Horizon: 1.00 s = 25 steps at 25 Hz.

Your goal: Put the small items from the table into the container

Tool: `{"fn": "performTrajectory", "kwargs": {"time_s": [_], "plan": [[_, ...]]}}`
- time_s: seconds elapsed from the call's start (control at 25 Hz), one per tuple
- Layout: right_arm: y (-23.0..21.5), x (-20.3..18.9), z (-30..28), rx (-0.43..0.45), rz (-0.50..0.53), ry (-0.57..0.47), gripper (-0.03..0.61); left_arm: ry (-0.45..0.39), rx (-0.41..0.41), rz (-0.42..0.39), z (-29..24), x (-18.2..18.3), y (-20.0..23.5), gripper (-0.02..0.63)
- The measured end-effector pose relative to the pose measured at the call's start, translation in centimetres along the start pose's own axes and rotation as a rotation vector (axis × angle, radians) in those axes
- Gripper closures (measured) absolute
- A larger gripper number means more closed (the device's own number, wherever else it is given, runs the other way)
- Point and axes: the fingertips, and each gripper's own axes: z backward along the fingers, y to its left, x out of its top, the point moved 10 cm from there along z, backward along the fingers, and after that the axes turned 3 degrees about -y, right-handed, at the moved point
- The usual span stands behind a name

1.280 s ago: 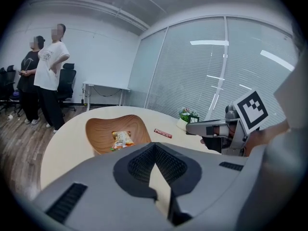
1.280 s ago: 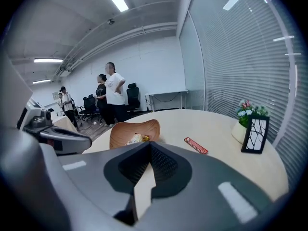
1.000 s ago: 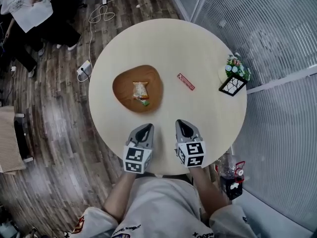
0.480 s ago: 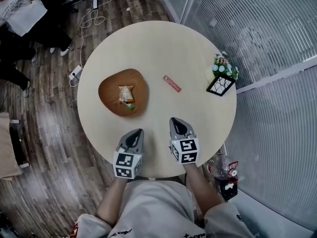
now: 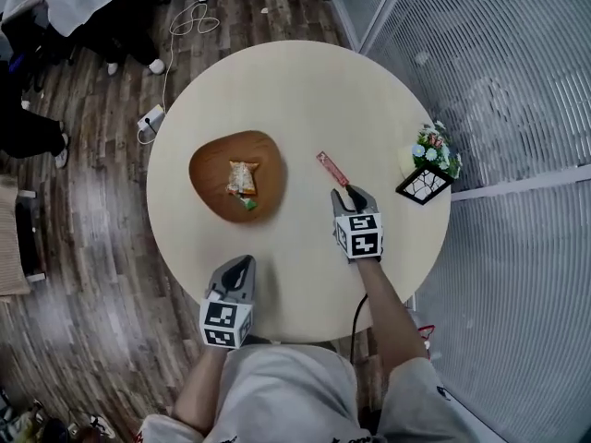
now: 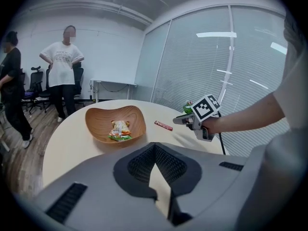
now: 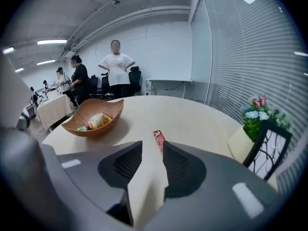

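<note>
Head view: round tabletop [image 5: 295, 90]; wooden bowl [image 5: 214, 160] left of centre, packets [image 5: 242, 179] inside. Red bar [image 5: 332, 168] lies flat on tabletop, right of bowl, apart from it. Right gripper [image 5: 352, 194] just short of bar's near end, jaws opening, pads pressing on nothing; right gripper view shows bar in line with gap, just past tips. Left gripper [image 5: 242, 264] near tabletop's front edge, clenched, empty.
</note>
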Motion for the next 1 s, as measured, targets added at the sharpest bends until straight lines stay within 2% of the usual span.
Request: {"fn": "performTrajectory", "kwargs": {"time_s": [0.12, 0.2, 0.6, 0.76, 1.0], "plan": [[-1.5, 0.0, -3.0, 0.018, 0.060, 0.056, 0.416, -0.005, 0.034, 0.019, 0.3, -0.2, 0.3, 0.609], [-2.3, -0.1, -4.6, 0.030, 0.079, 0.098, 0.400, -0.006, 0.051, 0.028, 0.4, -0.2, 0.5, 0.609], [-4.6, -2.1, -8.5, 0.069, 0.095, 0.216, 0.400, 0.029, 0.106, 0.040, 0.5, -1.1, 1.4, 0.609], [-4.2, -3.1, -8.1, 0.063, 0.047, 0.197, 0.462, 0.035, 0.107, 0.044, 0.5, -1.2, 1.4, 0.609], [-2.3, -4.5, -6.5, 0.041, 0.023, 0.213, 0.468, 0.024, 0.087, 0.041, 0.0, -1.2, 1.4, 0.609]]}}
